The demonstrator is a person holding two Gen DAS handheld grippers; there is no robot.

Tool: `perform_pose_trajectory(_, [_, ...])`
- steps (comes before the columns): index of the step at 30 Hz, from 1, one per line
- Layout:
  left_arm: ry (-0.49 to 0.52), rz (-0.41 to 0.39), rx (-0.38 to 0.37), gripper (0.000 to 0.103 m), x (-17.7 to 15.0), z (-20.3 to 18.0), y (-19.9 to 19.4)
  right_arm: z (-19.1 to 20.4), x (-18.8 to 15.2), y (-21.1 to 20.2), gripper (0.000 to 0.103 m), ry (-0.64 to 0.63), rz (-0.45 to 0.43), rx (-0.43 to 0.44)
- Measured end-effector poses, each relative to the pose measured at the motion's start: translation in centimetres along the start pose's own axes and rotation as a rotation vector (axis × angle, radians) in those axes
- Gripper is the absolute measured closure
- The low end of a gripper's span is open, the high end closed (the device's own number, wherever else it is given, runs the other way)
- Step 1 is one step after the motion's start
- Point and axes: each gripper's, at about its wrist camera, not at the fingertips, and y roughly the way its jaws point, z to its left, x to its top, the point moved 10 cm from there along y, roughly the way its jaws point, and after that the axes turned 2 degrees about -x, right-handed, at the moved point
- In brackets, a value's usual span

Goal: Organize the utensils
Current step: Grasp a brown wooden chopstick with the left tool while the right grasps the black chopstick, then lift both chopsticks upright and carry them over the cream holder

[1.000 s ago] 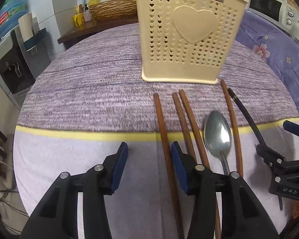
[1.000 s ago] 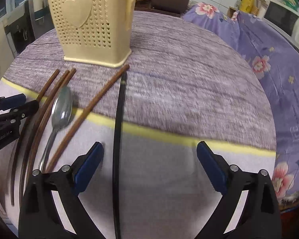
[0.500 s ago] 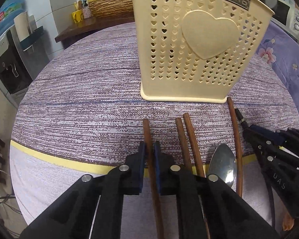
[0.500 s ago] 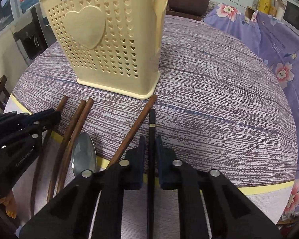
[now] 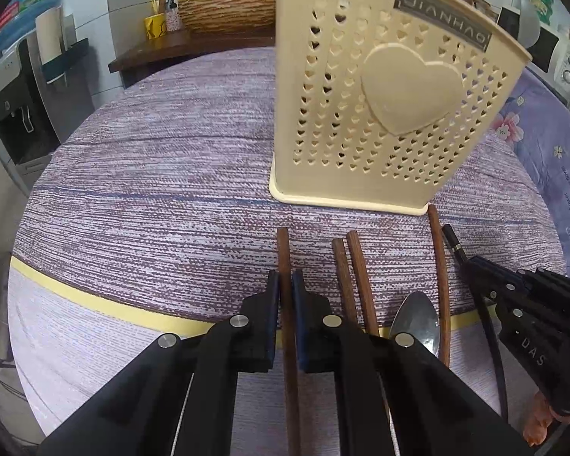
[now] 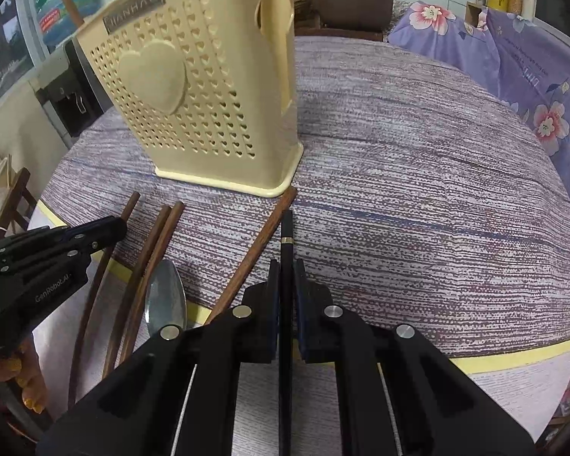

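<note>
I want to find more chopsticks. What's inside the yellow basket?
Through the heart holes of the basket only pale walls show. Its open top is out of view, so anything deep inside cannot be seen.
</note>
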Motion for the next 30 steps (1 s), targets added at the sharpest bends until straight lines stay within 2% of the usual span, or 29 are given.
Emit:
perform_pose_trajectory(4, [-0.021, -0.05, -0.025, 0.095, 0.8, 0.2, -2.1, 0.1, 0.6, -2.1, 0.095, 0.014, -0.063, 0.019])
perform_pose_trajectory(8, [-0.032, -0.133, -0.046, 0.095, 1.9, 0.2, -5.7, -0.2, 1.4, -5.9, 0.095, 0.032, -0.152, 0.042])
perform_pose_trajectory(16, [-0.045, -0.386, -0.092, 0.095, 4.6, 0.8, -16.9, -1.8, 2.8, -17.3, 0.095, 0.045, -0.381, 0.089])
perform_pose_trajectory(18, [-0.049, -0.424, -0.094, 0.095, 5.2, 1.1, -18.5, -2.3, 3.1, -19.5, 0.095, 0.042, -0.423, 0.089])
perform_pose_trajectory(21, [-0.052, -0.454, -0.091, 0.095, 5.8, 1.4, -19.6, -2.4, 3.2, -20.8, 0.095, 0.038, -0.442, 0.09])
perform_pose_trajectory(30, [-0.044, -0.463, -0.087, 0.095, 6.0, 1.0, -19.6, -2.6, 3.4, -21.1, 0.095, 0.03, -0.447, 0.071])
